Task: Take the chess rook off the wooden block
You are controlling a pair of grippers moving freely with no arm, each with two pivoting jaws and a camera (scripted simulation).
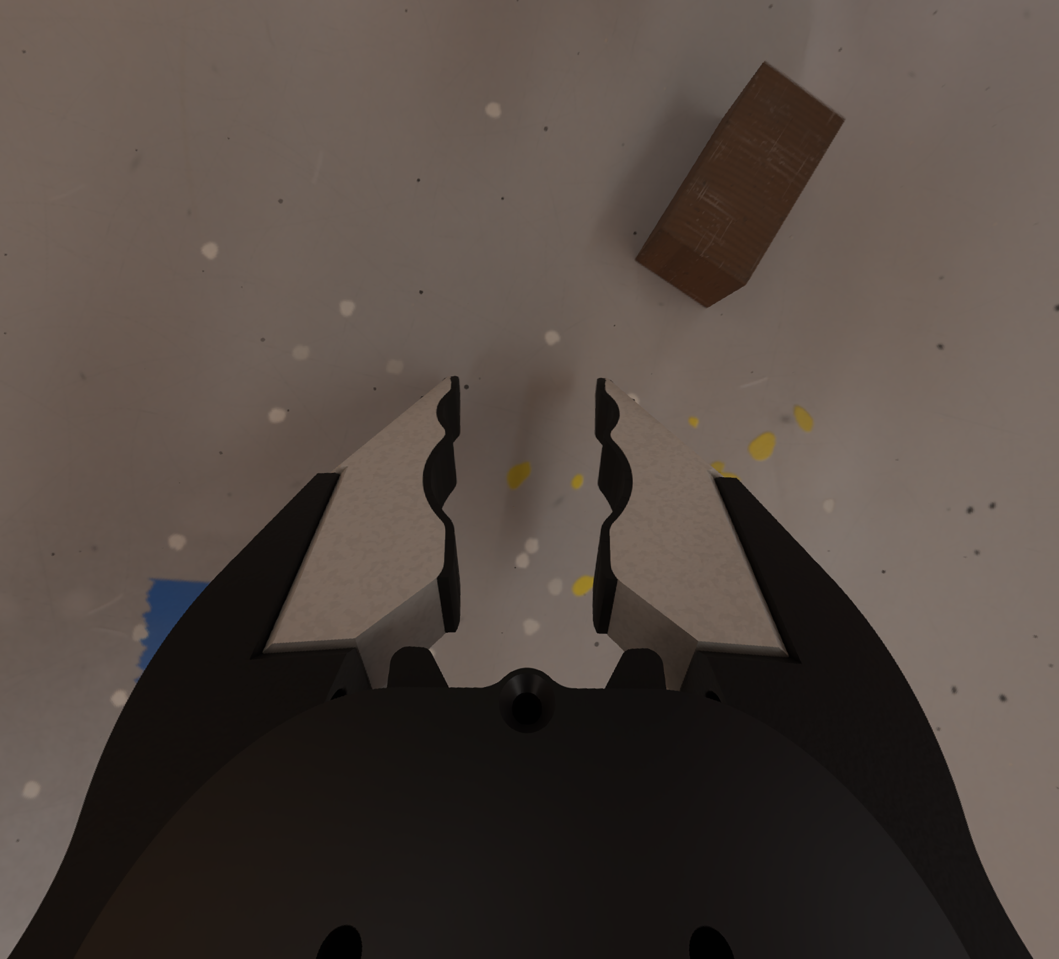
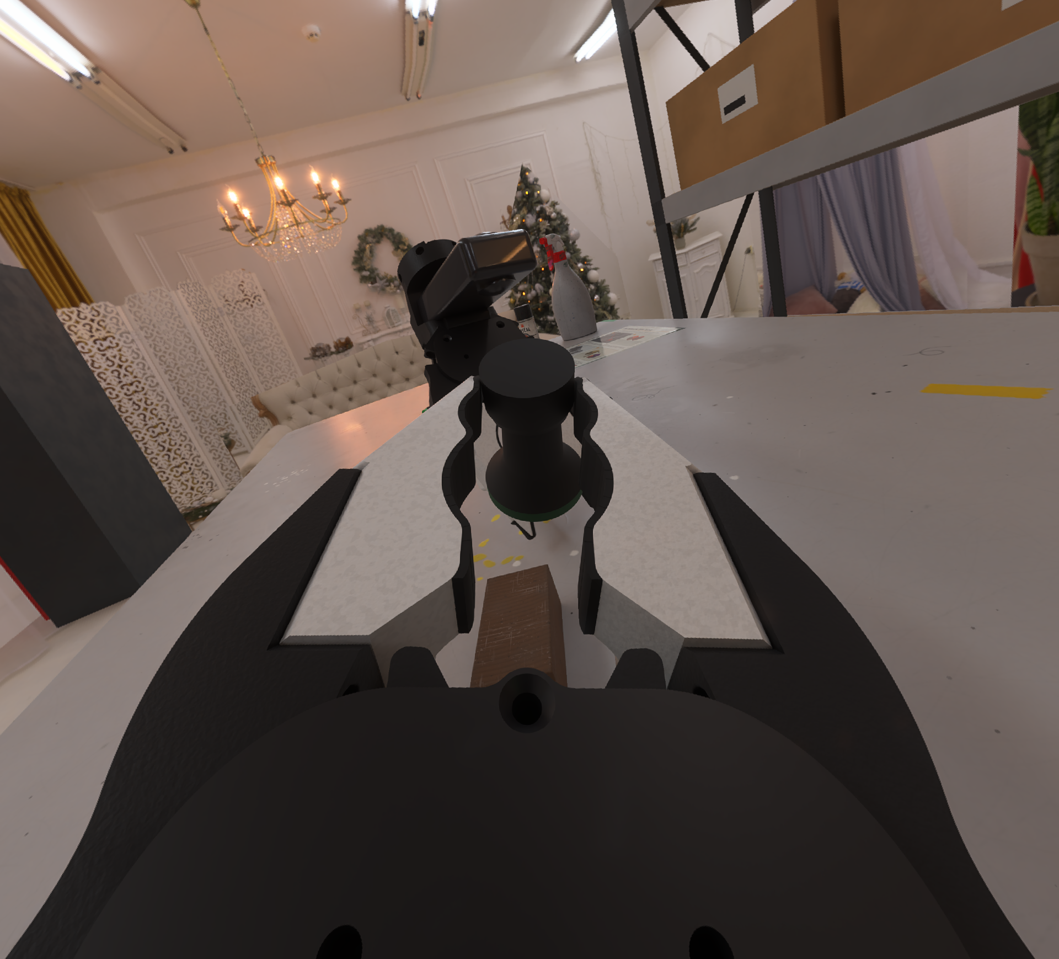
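Grey paint-flecked tabletop (image 2: 859, 473) below both my grippers. Brown scuffed wooden block (image 1: 739, 186) lies flat on it, top bare. My left gripper (image 1: 527, 387) hangs parted and empty, block off to its upper right. My right gripper (image 2: 527, 398) is clamped on the black turned chess rook (image 2: 530, 433), lifted clear, block beneath. The rook sits at the fingertips, head pinched, its flared base hanging free. Risk, I judge: such a shallow tip hold could let it swing or slip if I move sharply.
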